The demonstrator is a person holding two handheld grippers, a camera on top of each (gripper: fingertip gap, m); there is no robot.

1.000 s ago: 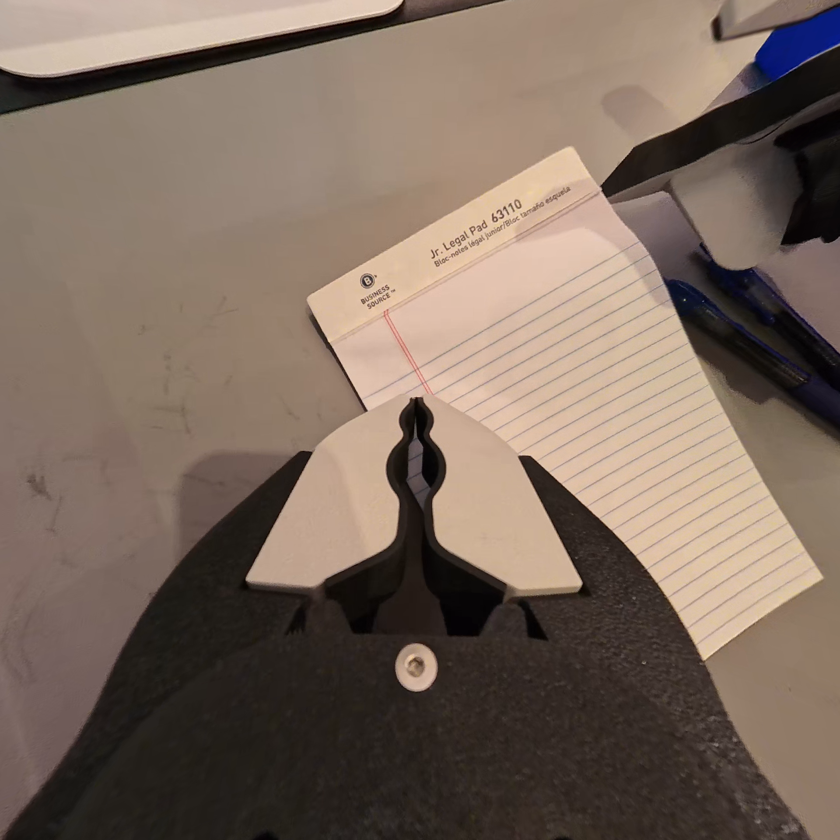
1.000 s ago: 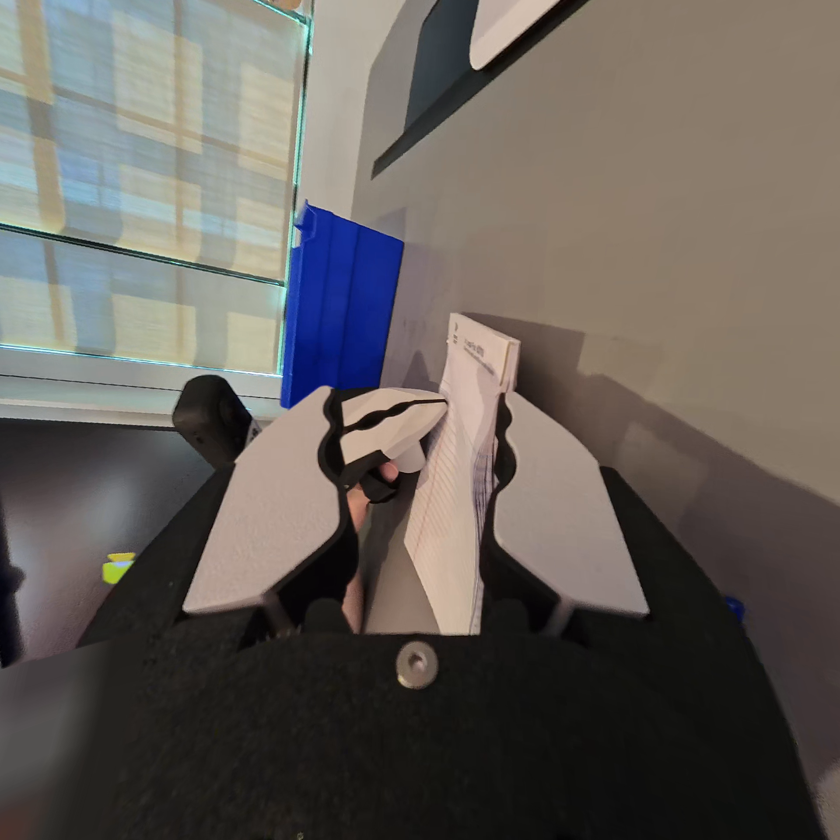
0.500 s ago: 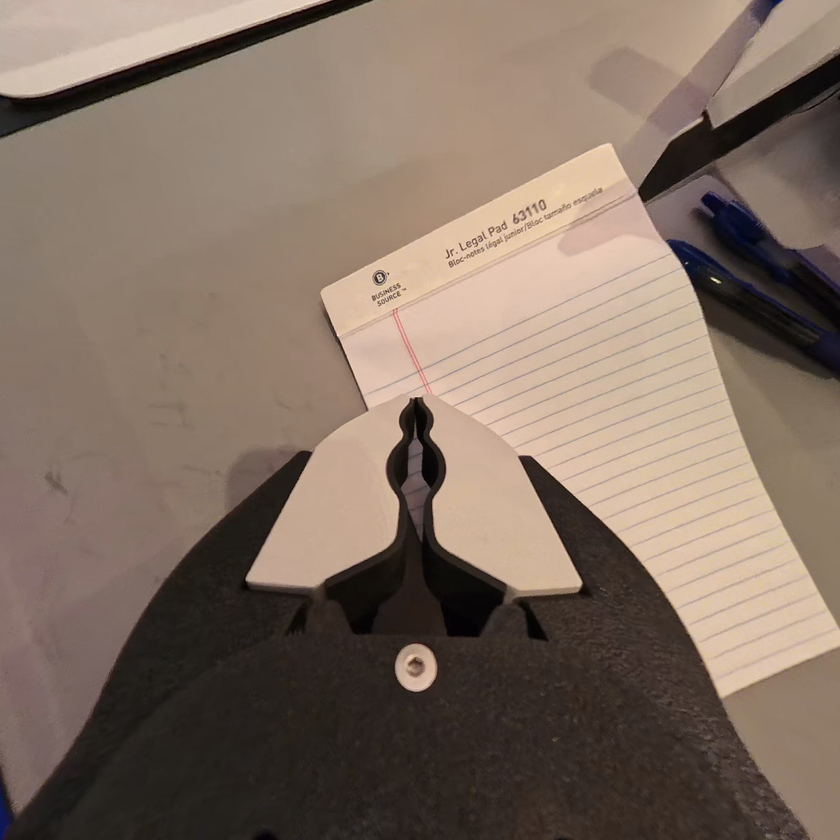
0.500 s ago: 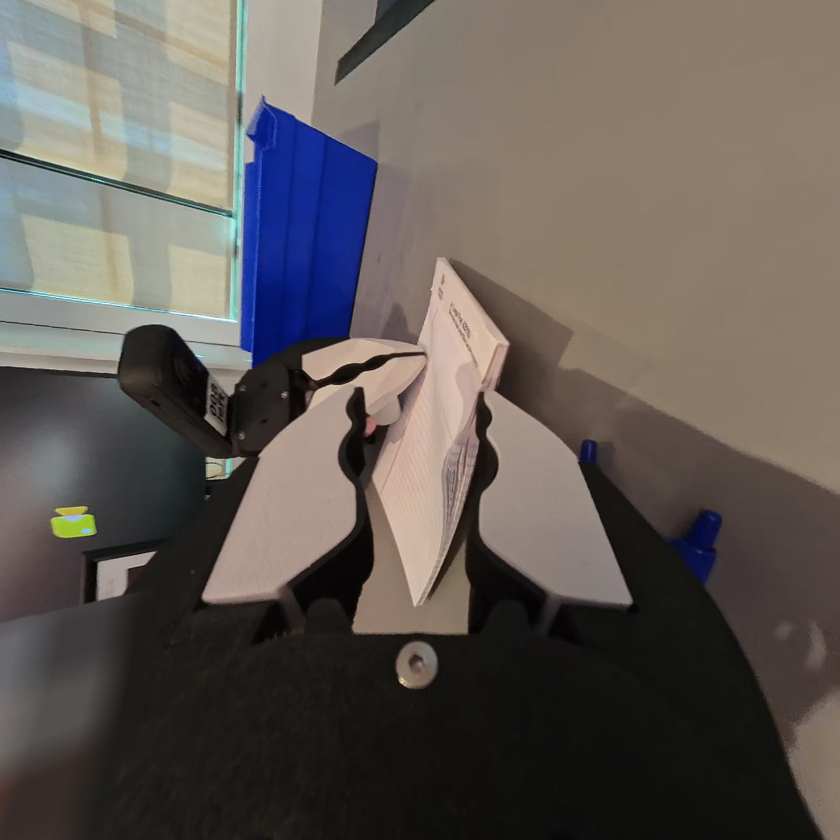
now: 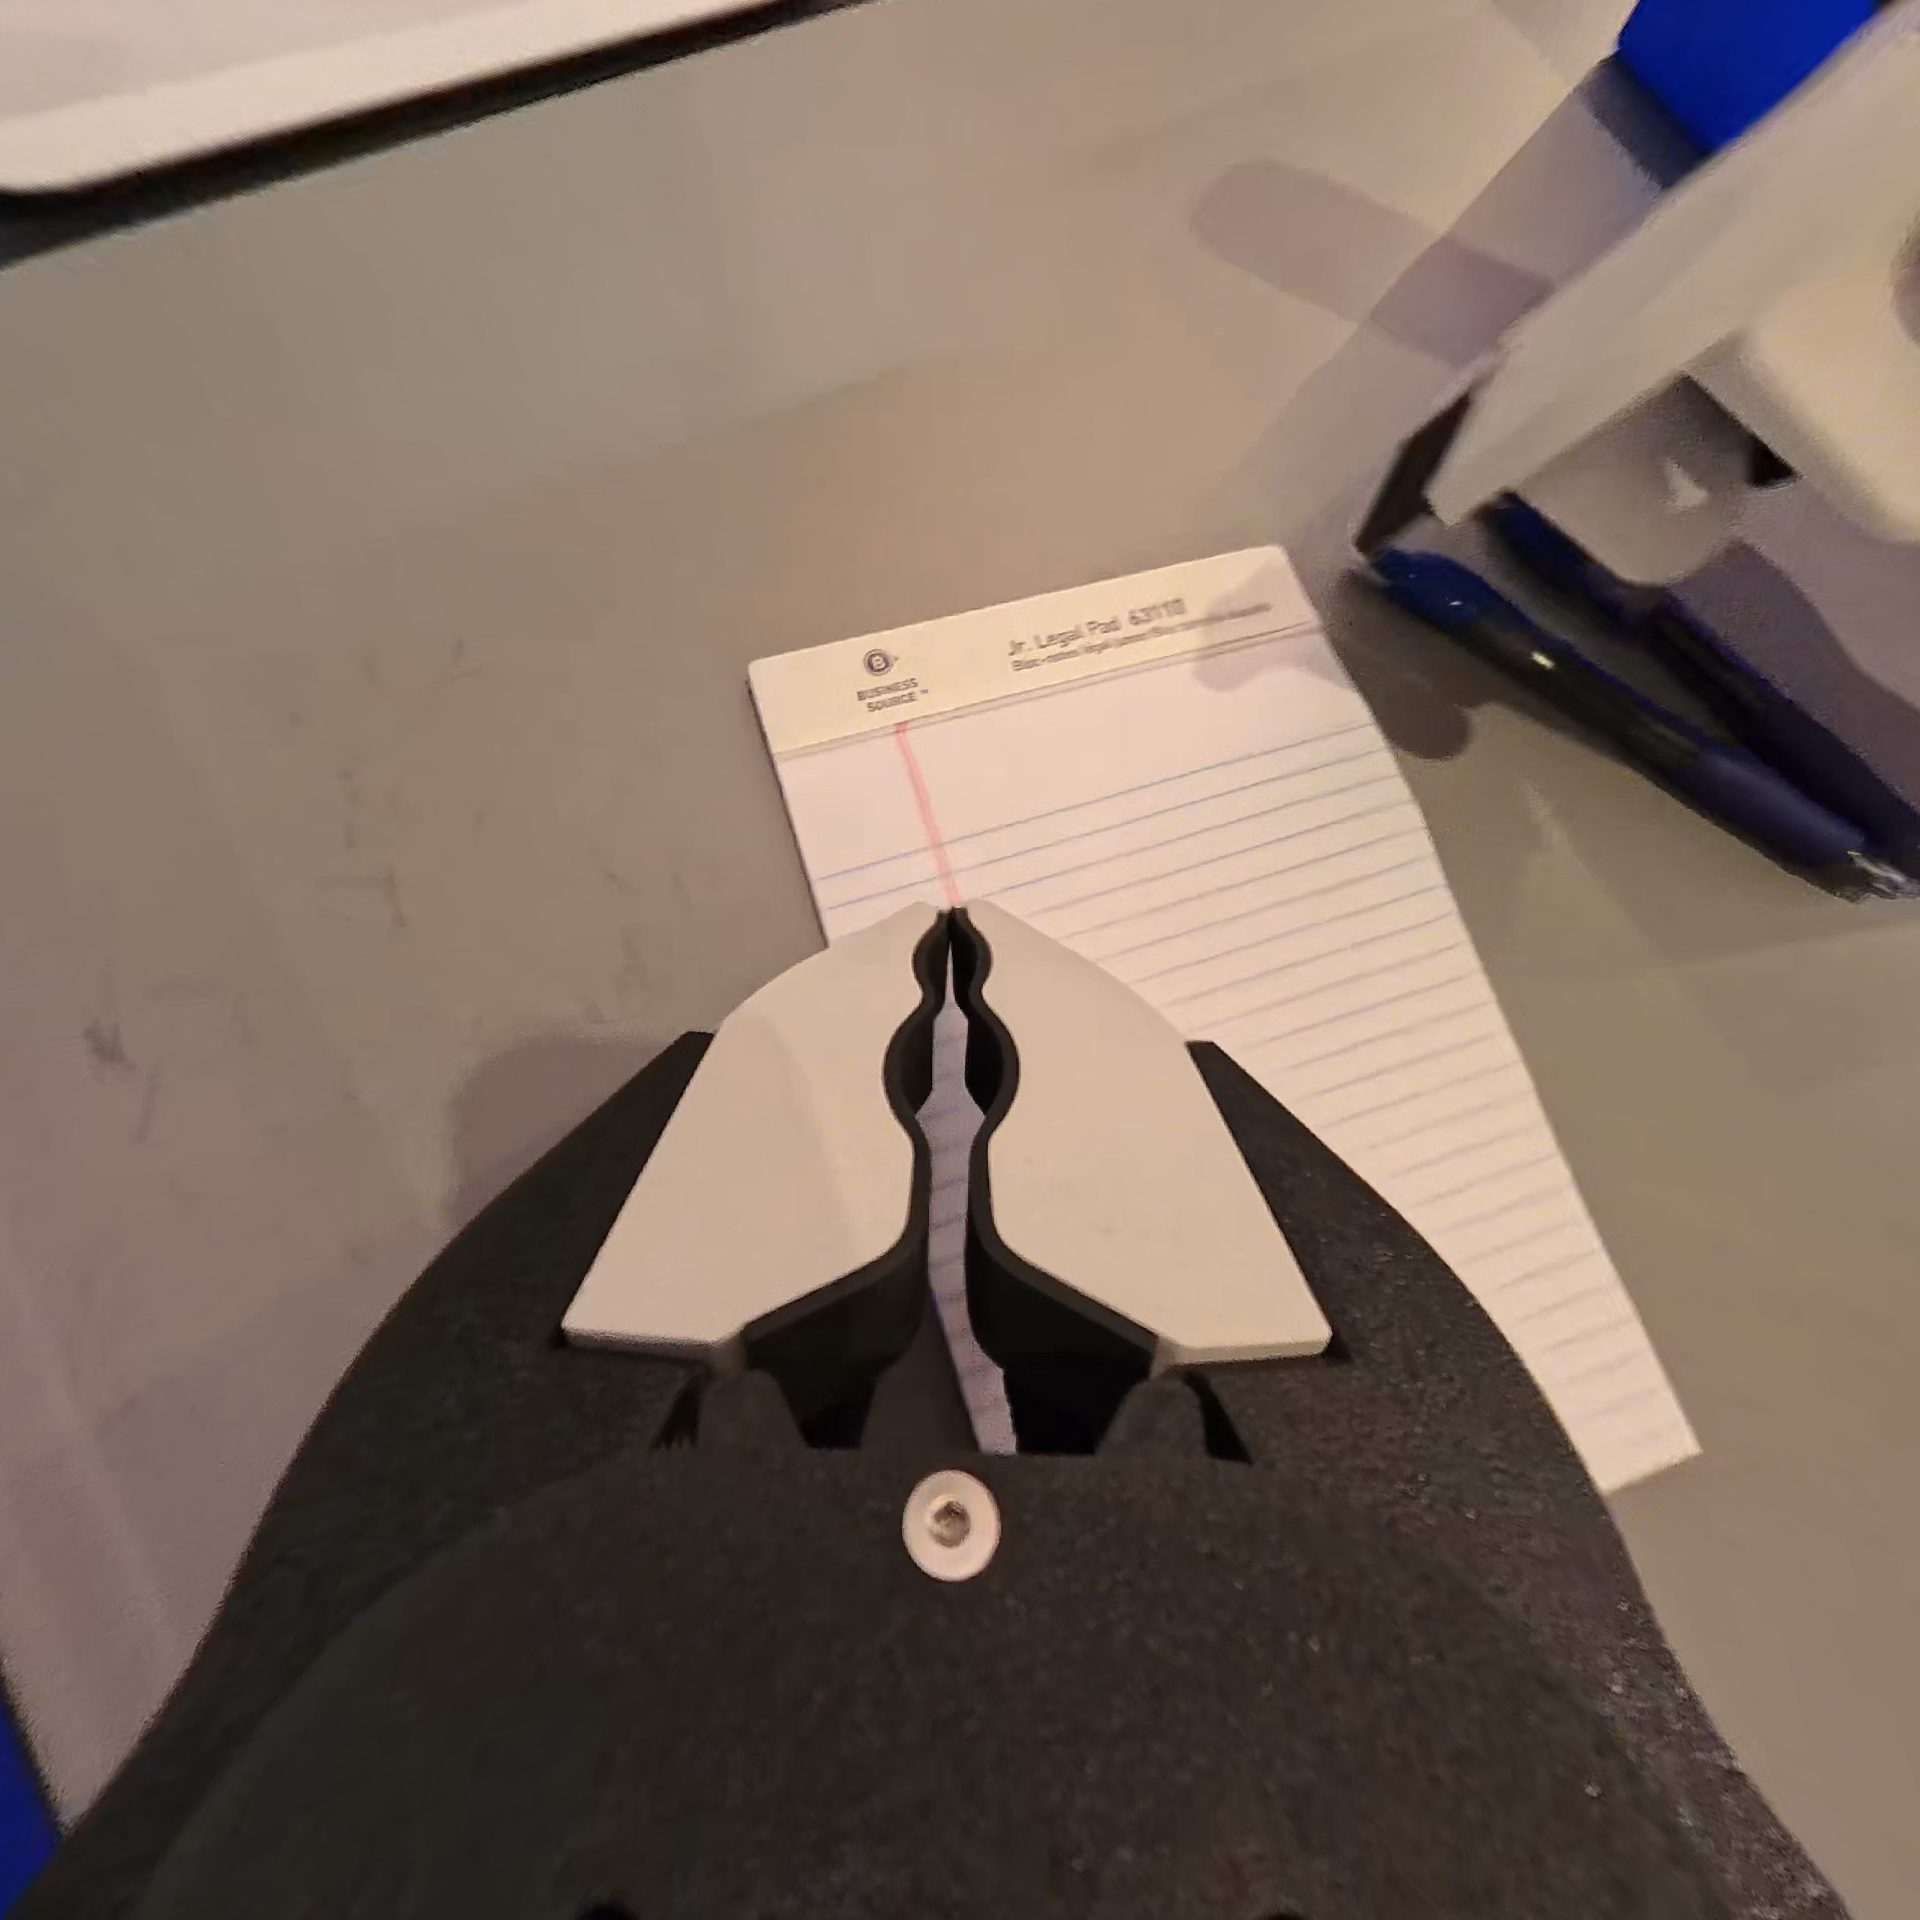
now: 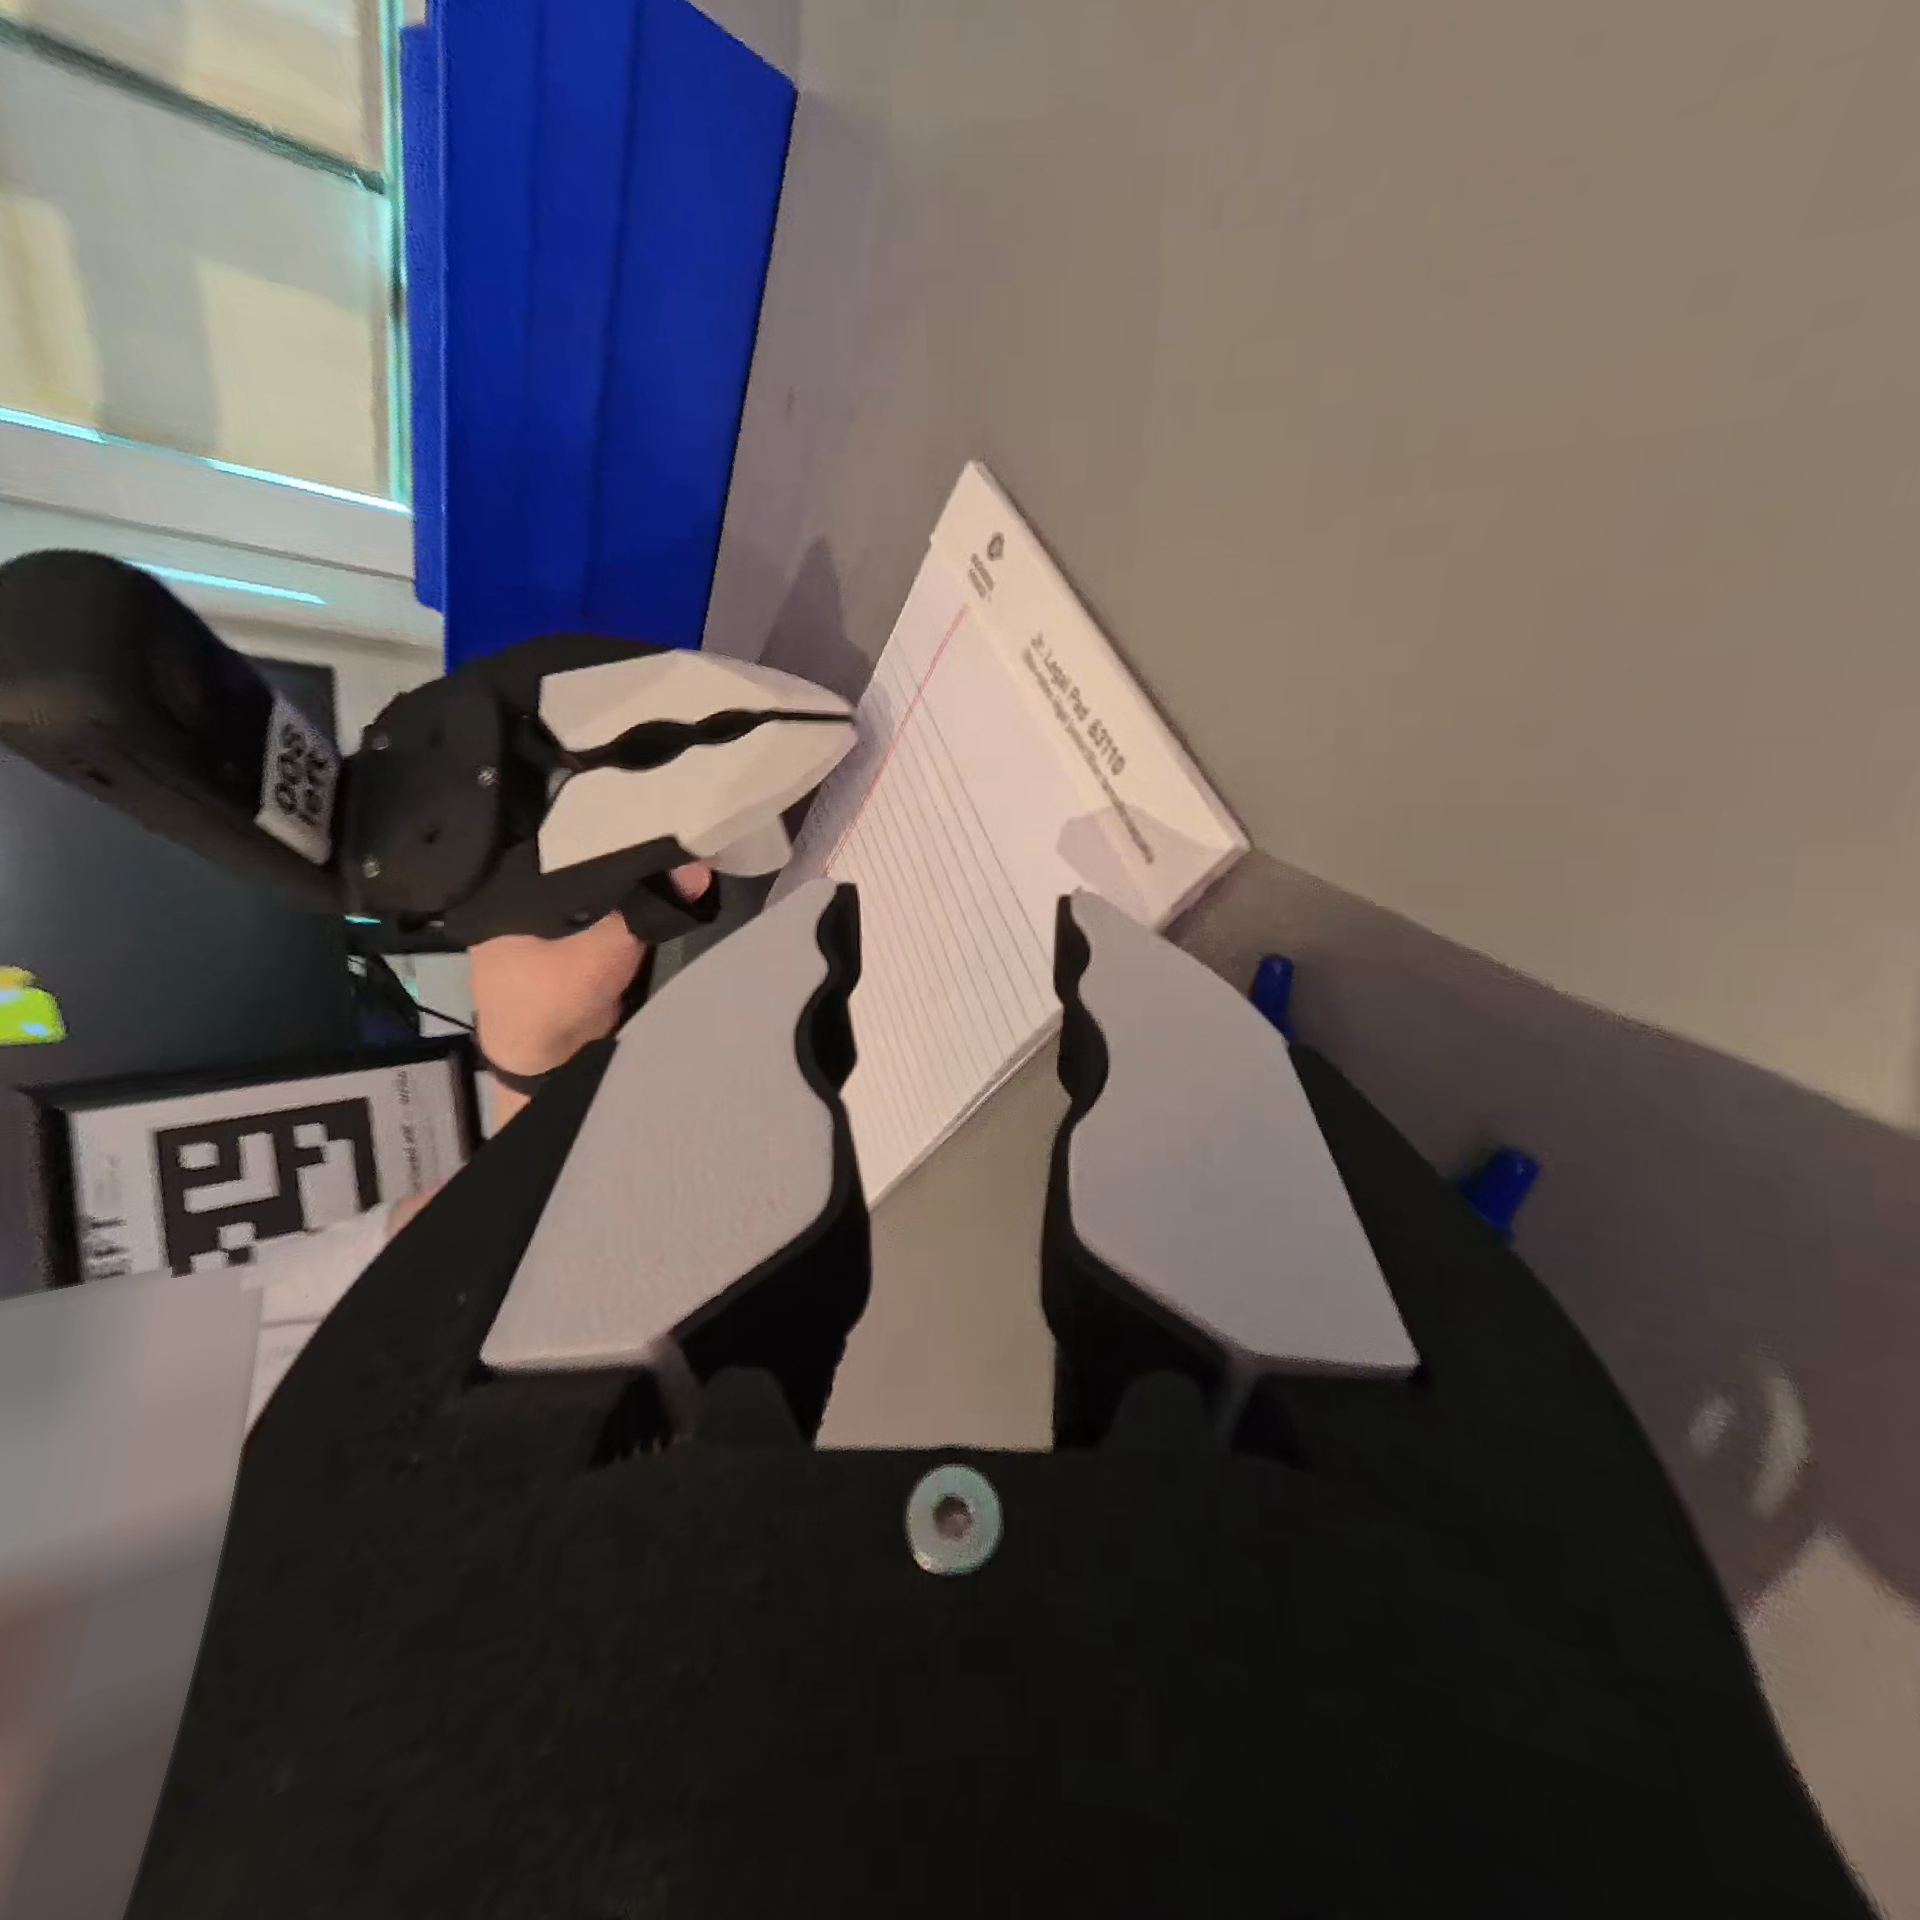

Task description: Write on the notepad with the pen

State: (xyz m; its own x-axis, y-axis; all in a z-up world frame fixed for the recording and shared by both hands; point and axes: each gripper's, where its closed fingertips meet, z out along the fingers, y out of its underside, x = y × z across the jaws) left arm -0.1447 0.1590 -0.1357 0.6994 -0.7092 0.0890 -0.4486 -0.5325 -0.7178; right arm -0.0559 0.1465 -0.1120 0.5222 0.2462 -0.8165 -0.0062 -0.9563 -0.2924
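A white lined notepad [image 5: 1195,935] lies flat on the grey table [image 5: 468,623]. My left gripper [image 5: 951,914] is shut and empty, with its tip over the pad's red margin line near the top left. Two blue pens [image 5: 1621,717] lie on the table just right of the pad. My right gripper [image 6: 958,904] is open and empty above the pad's right side [image 6: 997,810]. One of its fingers [image 5: 1621,343] hangs over the pens in the left wrist view. The right wrist view shows the left gripper [image 6: 847,717], a hand [image 6: 551,966] holding it, and two blue pen ends [image 6: 1496,1184].
A blue bin [image 6: 592,312] stands at the table's far side, left of the pad in the right wrist view. A flat white board [image 5: 312,62] lies at the back of the table. A card with a black-and-white marker [image 6: 260,1174] stands off the table's edge. My right fingertips sit around 10 centimeters from my left ones.
My right gripper has drawn back from the pad's right edge and risen over the pens, staying open. The pad now sits squarer under my left gripper, which stays shut.
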